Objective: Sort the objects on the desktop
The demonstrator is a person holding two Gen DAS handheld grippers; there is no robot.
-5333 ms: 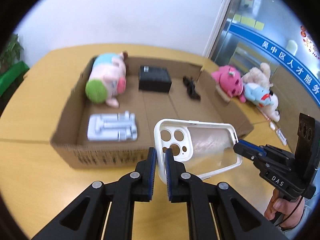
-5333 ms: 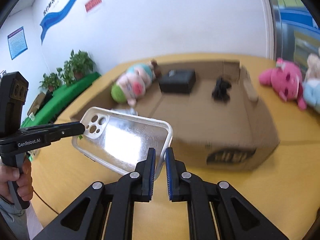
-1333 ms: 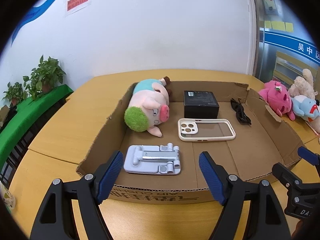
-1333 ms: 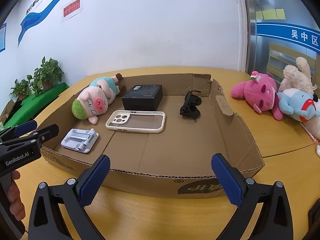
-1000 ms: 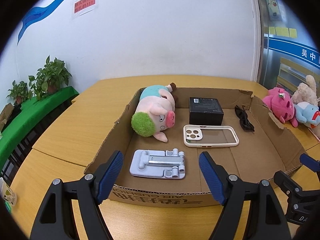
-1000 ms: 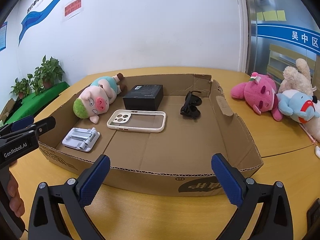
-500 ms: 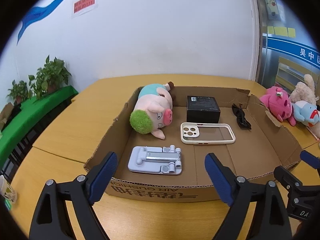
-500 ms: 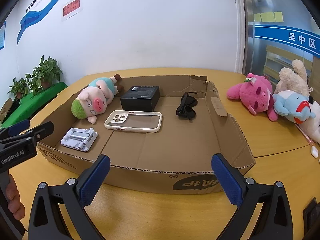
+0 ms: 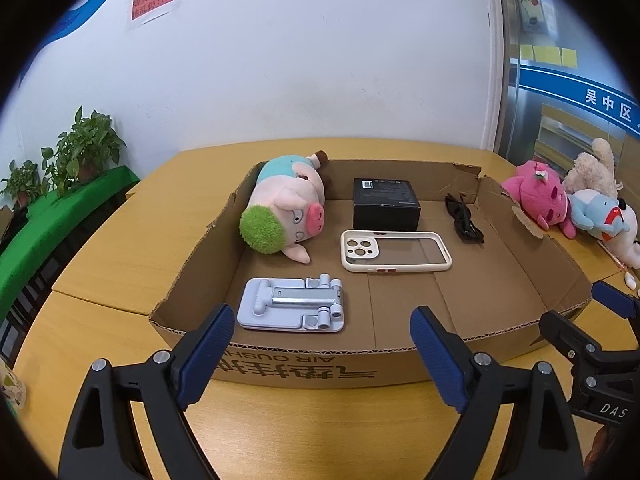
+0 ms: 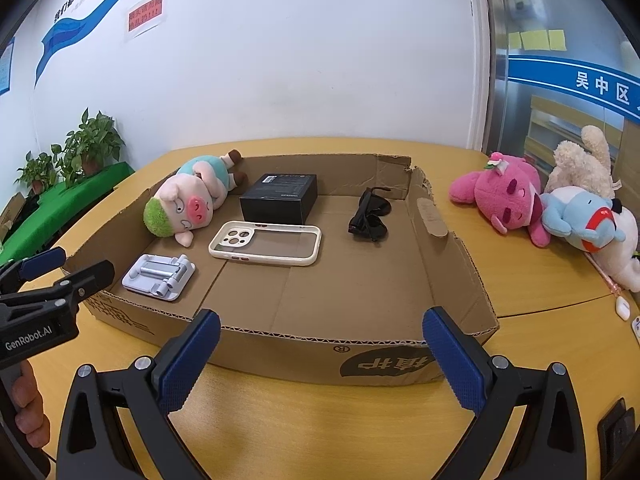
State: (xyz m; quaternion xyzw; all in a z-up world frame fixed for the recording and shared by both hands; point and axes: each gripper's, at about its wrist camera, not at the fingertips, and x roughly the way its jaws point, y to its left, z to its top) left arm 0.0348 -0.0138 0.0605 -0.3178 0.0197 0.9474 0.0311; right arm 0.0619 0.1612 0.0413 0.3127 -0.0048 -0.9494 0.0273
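You have the wooden table [image 10: 540, 280] filling the lower half of both views, and on it the shallow cardboard box [image 10: 304, 344], whose front wall runs across the middle of each frame just beyond your fingertips. Inside it, from biggest down: the pig plush [image 9: 286, 208] lies on its side at the upper left of the box floor, the black box [image 9: 386, 204] stands against the back wall in the centre, the phone case [image 9: 394, 250] lies flat just in front of that black box, the grey phone stand [image 9: 292, 310] sits at the lower left near the front wall, and the sunglasses [image 10: 370, 216] rest towards the upper right corner.

Outside the box, at the right edge of the frame, a pink plush [image 10: 504, 196], a blue plush [image 10: 580, 216] and a beige plush [image 10: 580, 160] lie bunched together on the table.

Your left gripper [image 9: 320, 360] has just been opening its jaws and holds nothing; your right gripper [image 10: 320, 360] stands spread wide and empty too, both hovering short of the front wall.

By my reading you are between picks: the case is placed, the plush toys at right remain. Next, swing the right gripper to the pink plush, straddle its body and close firmly, since it is soft.
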